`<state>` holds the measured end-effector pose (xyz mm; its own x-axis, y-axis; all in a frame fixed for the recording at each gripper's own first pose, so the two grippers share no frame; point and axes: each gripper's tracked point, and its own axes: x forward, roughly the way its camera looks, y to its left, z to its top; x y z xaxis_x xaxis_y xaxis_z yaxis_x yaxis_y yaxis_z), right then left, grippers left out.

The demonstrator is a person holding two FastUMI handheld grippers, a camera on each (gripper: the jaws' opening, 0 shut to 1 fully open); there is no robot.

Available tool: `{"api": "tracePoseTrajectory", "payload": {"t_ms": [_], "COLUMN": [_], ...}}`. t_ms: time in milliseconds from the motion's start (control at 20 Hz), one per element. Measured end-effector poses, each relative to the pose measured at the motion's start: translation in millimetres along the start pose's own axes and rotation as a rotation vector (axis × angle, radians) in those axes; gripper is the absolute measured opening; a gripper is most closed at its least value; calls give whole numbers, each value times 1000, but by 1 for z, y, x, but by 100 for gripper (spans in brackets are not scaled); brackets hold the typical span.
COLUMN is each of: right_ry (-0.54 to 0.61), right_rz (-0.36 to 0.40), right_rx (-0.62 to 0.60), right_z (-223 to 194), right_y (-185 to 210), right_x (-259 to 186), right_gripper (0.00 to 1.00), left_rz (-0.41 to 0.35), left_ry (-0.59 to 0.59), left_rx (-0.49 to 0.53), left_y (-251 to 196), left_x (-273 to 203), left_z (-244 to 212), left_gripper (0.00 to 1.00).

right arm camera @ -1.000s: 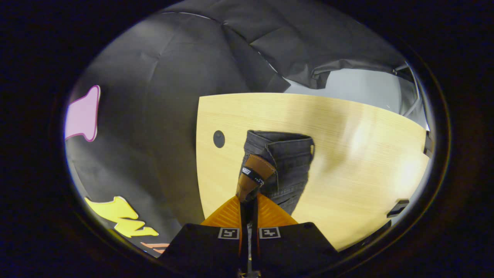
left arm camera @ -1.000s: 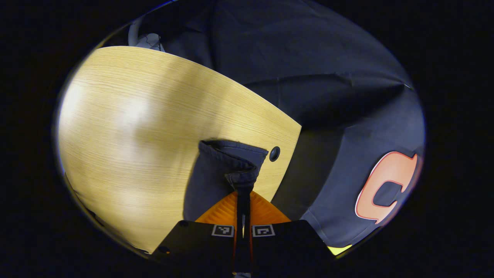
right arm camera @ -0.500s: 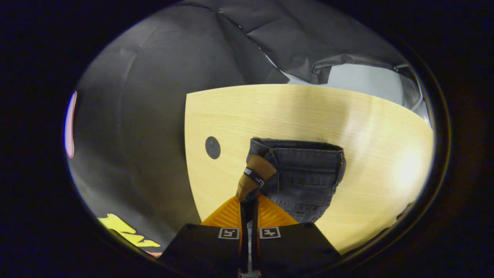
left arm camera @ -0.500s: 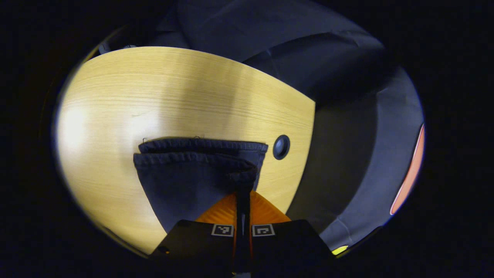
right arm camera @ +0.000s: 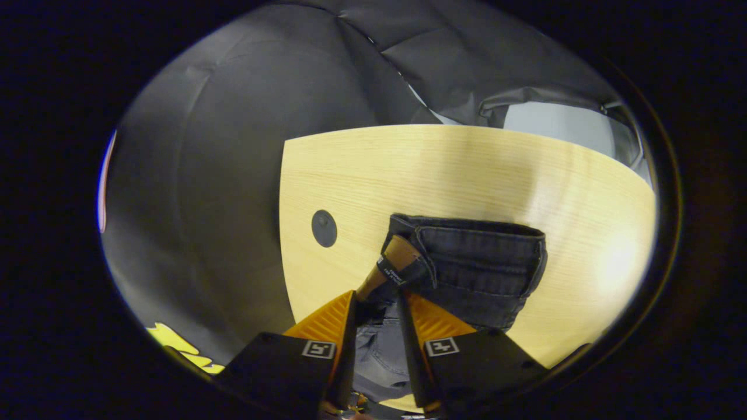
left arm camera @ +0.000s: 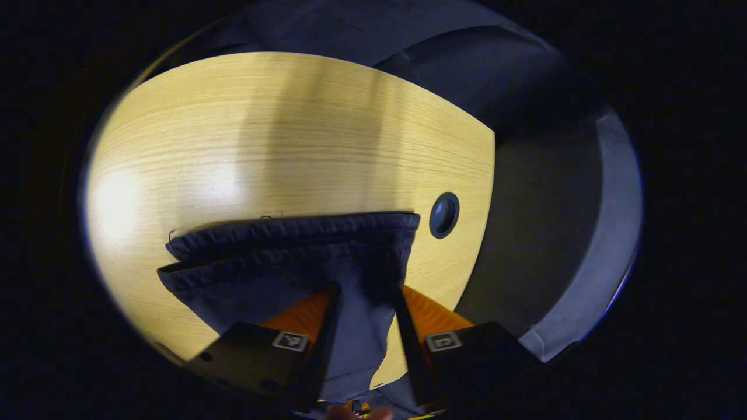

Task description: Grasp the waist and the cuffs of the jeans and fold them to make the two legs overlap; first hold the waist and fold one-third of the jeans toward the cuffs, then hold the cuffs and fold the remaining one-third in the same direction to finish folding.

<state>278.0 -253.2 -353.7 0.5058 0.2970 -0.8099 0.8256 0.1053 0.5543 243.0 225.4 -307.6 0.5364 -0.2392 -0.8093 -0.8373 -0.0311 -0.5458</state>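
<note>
Legs overlapped, jeans (left arm camera: 280,256) flat on the table (left arm camera: 262,134) at six o'clock; left gripper (left arm camera: 365,297) and right gripper (right arm camera: 376,306) gape wide (cloth between, unpinched). Both third-folds remain.

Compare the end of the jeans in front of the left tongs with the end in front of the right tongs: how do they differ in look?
The cuffs by the left tongs are plain, two stacked hems slightly offset. The waist by the right tongs shows a waistband, stitched seams and a tan patch. Both lie flat on the wooden table near its edge, and both tongs stand open over the cloth.
</note>
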Motion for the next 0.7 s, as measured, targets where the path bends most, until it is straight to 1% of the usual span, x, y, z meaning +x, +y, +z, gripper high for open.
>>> {"api": "tracePoseTrajectory", "payload": {"t_ms": [50,100,150,200,250,300,400,450,500,600,650,700], "right_ry": [-12,-30,-57,-69,-83,-102,-169,-211,-253,-332,-378,-424], "right_rz": [34,20,20,26,37,44,58,65,83,124,150,179], "right_rx": [-7,-40,-77,-111,-147,-199,-363,-457,-549,-746,-840,-923], "right_z": [0,2,3,1,-3,-7,-14,-18,-26,-45,-56,-70], "right_y": [9,7,4,5,7,6,2,2,4,8,9,11], "right_x": [-4,-14,-20,-29,-39,-51,-80,-93,-109,-141,-158,-174], "right_gripper": [51,68,86,86,94,95,94,87,94,94,94,87], "left_rz": [24,49,40,10,-18,-40,-78,-96,-131,-217,-270,-314], "left_ry": [-7,-12,-12,-12,-16,-30,-92,-131,-171,-270,-334,-394], "left_rx": [23,44,57,67,94,148,334,446,561,788,892,983], "left_y": [-2,-5,-13,-26,-41,-55,-86,-103,-121,-158,-175,-188], "left_x": [-7,-16,-26,-37,-52,-70,-111,-134,-158,-211,-237,-260], "left_z": [-3,-8,-12,-19,-26,-34,-52,-63,-76,-107,-124,-141], "left_gripper": [68,84,100,99,99,99,99,100,99,100,99,98]}}
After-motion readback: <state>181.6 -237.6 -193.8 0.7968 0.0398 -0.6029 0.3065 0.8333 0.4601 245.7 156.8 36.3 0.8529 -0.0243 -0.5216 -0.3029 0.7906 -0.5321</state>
